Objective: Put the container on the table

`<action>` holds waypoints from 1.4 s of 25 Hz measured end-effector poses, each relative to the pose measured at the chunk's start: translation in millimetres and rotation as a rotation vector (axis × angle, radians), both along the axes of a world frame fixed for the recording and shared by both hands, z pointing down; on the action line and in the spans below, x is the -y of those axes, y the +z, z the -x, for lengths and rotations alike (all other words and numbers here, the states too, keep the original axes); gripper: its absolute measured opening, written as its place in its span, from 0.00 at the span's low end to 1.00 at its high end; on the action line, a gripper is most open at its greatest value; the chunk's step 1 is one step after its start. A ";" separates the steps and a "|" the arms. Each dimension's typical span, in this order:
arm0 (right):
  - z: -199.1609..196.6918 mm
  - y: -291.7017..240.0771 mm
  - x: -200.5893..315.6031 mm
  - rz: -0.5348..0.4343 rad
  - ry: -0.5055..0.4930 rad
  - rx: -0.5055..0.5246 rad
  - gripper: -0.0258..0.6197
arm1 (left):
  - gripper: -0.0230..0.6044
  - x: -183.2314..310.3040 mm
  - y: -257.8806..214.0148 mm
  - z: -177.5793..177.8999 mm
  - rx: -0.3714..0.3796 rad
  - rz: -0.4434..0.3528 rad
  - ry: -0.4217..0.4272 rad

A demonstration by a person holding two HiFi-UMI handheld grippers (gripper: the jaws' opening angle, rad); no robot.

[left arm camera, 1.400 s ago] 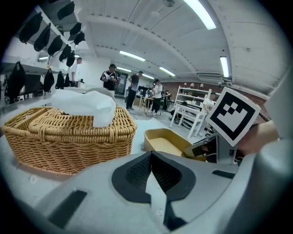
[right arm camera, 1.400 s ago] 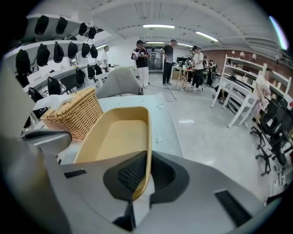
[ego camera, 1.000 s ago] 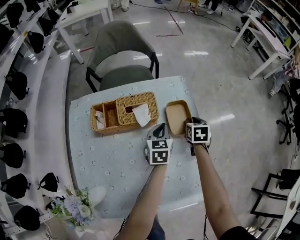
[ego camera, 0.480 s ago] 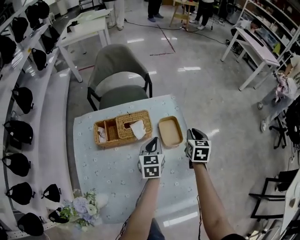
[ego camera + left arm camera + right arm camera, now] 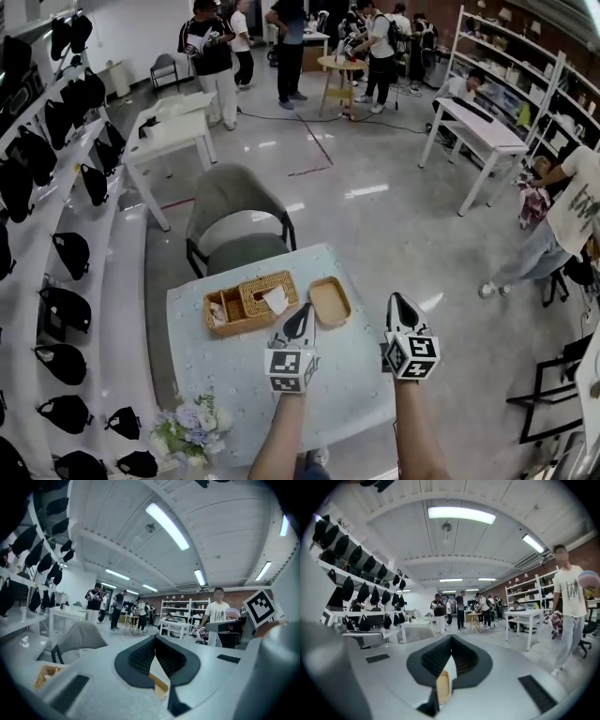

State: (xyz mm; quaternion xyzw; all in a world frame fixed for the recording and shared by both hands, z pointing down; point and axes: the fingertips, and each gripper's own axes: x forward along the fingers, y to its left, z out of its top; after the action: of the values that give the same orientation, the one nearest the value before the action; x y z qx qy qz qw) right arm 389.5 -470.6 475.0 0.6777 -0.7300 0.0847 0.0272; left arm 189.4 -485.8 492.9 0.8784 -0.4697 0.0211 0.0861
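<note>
The tan, shallow container lies flat on the table's pale blue cloth, just right of a wicker basket. My left gripper hovers near the container's front left corner, jaws shut and empty. My right gripper is off the table's right edge, apart from the container, also shut on nothing. In the left gripper view the left gripper points level, with a sliver of the container showing below its closed tips. The right gripper shows the container the same way.
A grey chair stands behind the table. A flower bunch sits at the table's near left corner. Shelves of black caps line the left wall. White tables and several people stand farther back, one person at right.
The view has lifted and widened. Both grippers have drawn back from the container towards me; the right one has left its right edge. The container stays on the table.
</note>
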 end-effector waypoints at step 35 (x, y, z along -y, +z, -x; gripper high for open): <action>-3.8 -83.6 -185.3 -0.211 0.098 -0.001 0.04 | 0.05 -120.2 -98.9 49.9 0.023 -0.187 0.046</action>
State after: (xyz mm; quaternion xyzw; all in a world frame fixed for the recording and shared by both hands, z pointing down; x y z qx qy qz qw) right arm 393.3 -285.3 391.5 0.7117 -0.7008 0.0082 -0.0482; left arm 139.5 -365.6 393.9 0.8928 -0.4502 -0.0110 -0.0023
